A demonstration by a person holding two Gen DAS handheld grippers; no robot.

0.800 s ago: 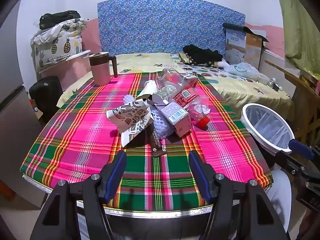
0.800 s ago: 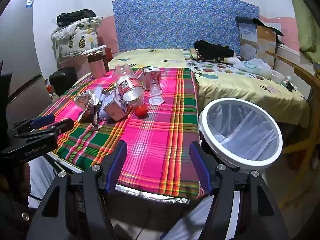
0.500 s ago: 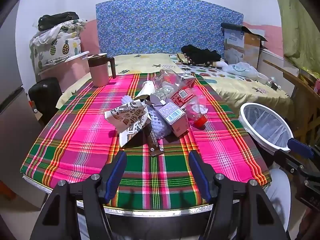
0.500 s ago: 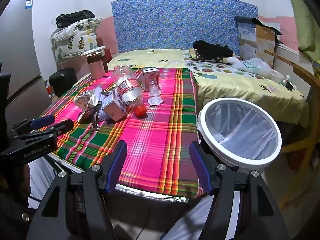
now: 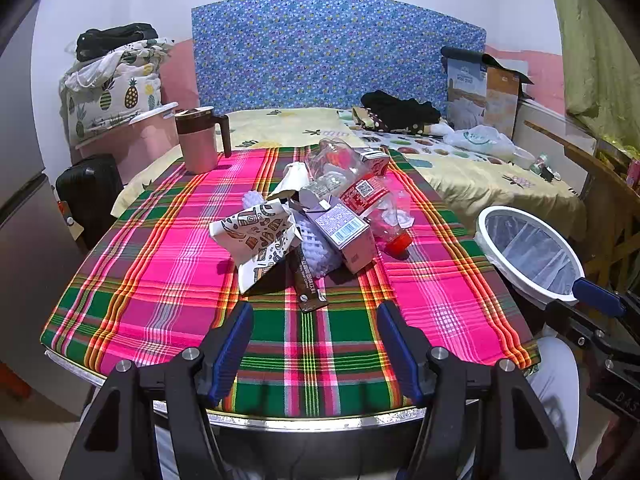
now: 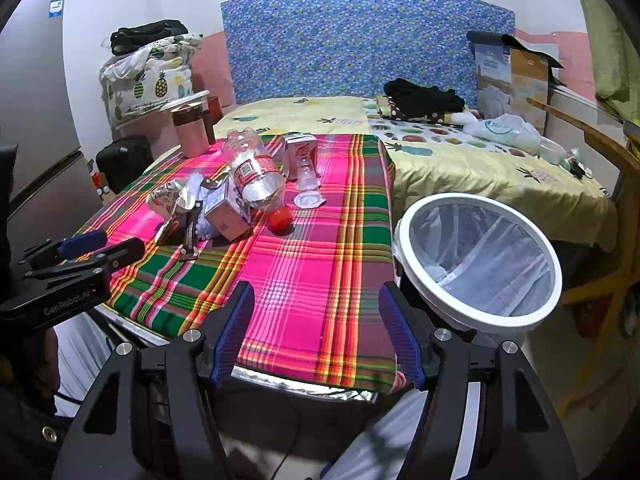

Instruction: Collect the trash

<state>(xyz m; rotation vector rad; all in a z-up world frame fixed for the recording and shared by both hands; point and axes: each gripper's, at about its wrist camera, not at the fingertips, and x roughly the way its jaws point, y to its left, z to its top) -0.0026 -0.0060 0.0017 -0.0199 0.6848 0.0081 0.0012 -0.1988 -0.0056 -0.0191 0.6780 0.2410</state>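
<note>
A table (image 5: 120, 280) covered with a pink, green and yellow plaid cloth serves as the landmark. Behind the table stands a bed (image 5: 480, 184) with a yellow sheet and a blue patterned headboard (image 5: 336, 48). Off the table's right edge, just beside it, a white-rimmed bin (image 6: 478, 264) lined with a clear bag stands with its mouth facing up. At the table's far left corner stands a pink mug (image 5: 200, 138) with a brown lid and handle.

The trash lies heaped near the table's middle: a clear plastic bottle (image 6: 256, 178) with a red label and red cap on its side; a pinkish carton (image 5: 348, 236) leaning against white foam netting (image 5: 316, 252); a patterned paper bag (image 5: 256, 240) on the left of the heap; a dark brown wrapper (image 5: 308, 284) nearest the front edge; a second small carton (image 6: 300, 148) upright at the far side; and a clear plastic cup (image 6: 307, 188) lying beside the bottle.

The left gripper (image 5: 314, 344) hovers over the table's near edge, fingers spread wide, nothing between them. The right gripper (image 6: 316, 332) hovers over the table's near right corner, fingers likewise wide and empty.
</note>
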